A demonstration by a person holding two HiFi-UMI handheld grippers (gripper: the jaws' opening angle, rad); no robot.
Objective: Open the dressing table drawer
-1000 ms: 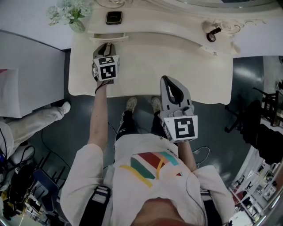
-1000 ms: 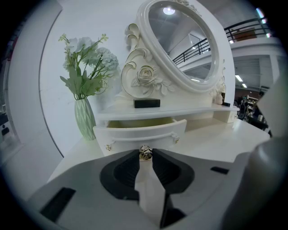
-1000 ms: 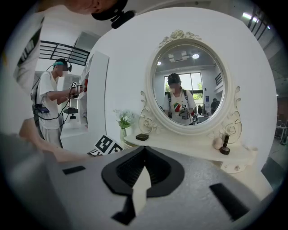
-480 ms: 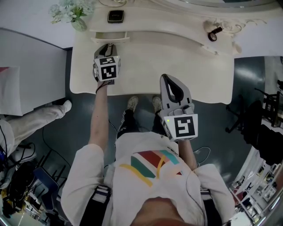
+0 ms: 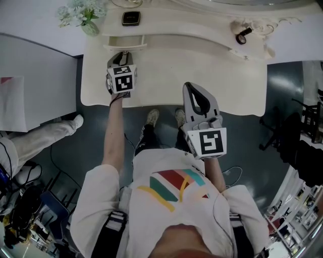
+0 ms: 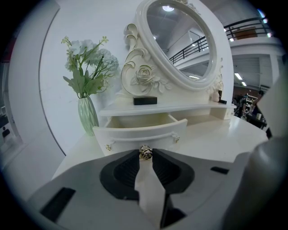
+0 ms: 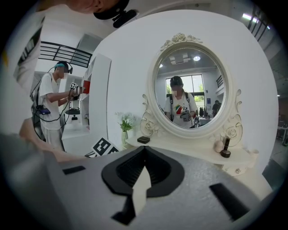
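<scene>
The cream dressing table point(image 5: 202, 65) has a small drawer point(image 5: 125, 43) under its left shelf, pulled partly out. In the left gripper view the curved drawer front point(image 6: 135, 134) stands ahead of its opening, and its gold knob point(image 6: 145, 152) sits pinched at the jaw tips. My left gripper point(image 5: 122, 54) is shut on that knob point(image 6: 145, 153). My right gripper point(image 5: 192, 89) hovers over the table's front edge, away from the drawer, its jaw tips together with nothing between them point(image 7: 144, 149).
A vase of flowers point(image 5: 81, 15) stands at the table's back left, close to the drawer. A black box point(image 5: 130, 18) lies on the shelf above it, below the oval mirror point(image 6: 180, 40). Small bottles point(image 5: 243, 36) stand at the back right. A white cabinet point(image 5: 30, 80) flanks the left.
</scene>
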